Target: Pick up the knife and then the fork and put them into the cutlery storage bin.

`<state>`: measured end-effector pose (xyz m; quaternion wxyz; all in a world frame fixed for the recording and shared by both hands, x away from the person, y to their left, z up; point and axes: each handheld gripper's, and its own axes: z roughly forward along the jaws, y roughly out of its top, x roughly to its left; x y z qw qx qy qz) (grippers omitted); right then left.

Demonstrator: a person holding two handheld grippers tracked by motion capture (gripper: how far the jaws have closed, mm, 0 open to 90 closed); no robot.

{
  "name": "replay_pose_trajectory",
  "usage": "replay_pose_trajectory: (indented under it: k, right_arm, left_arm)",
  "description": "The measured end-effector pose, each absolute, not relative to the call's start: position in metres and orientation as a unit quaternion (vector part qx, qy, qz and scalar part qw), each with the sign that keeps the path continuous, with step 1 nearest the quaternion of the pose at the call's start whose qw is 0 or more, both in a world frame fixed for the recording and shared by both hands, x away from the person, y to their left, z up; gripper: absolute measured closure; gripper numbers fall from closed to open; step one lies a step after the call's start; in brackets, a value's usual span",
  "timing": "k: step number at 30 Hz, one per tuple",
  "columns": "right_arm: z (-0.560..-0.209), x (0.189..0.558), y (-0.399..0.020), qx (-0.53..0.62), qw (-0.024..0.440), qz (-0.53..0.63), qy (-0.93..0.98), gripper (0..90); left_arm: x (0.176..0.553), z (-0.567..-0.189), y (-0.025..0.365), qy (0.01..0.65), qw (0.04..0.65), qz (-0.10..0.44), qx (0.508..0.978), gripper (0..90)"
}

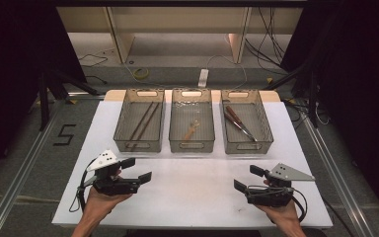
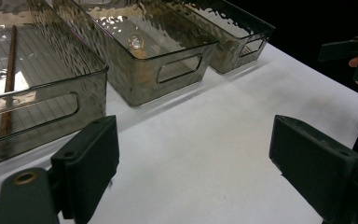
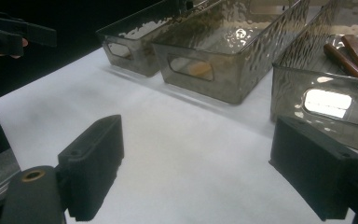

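Observation:
Three smoky clear bins stand in a row at the back of the white table point(image 1: 192, 187). The left bin point(image 1: 139, 120) holds brown chopsticks point(image 1: 143, 121), the middle bin point(image 1: 192, 121) a small wooden utensil point(image 1: 191, 131), the right bin point(image 1: 246, 122) knives with dark handles point(image 1: 237, 121). My left gripper point(image 1: 139, 169) rests near the front left, open, nothing between its jaws. My right gripper point(image 1: 246, 178) sits at the front right, open and empty too. In the left gripper view the chopsticks point(image 2: 7, 84) lie in the nearest bin. The right gripper view has the knife handles point(image 3: 349, 53) in its nearest bin.
The table's front edge runs just below both hands. Bare white surface lies between the grippers and the bins. Beyond the table are a grey floor with cables, a dark stand at the left and shelving legs at the back.

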<state>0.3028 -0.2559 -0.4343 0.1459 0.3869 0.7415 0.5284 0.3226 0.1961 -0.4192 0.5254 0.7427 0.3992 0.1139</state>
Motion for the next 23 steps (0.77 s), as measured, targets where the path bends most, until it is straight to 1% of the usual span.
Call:
replay_pose_trajectory:
  k: [23]
  right_arm:
    - [-0.4327, 0.3037, -0.2559, 0.389, 0.154, 0.530, 0.737, 17.0]
  left_arm:
    - [0.3224, -0.4183, 0.1962, 0.394, 0.530, 0.127, 0.740, 15.3]
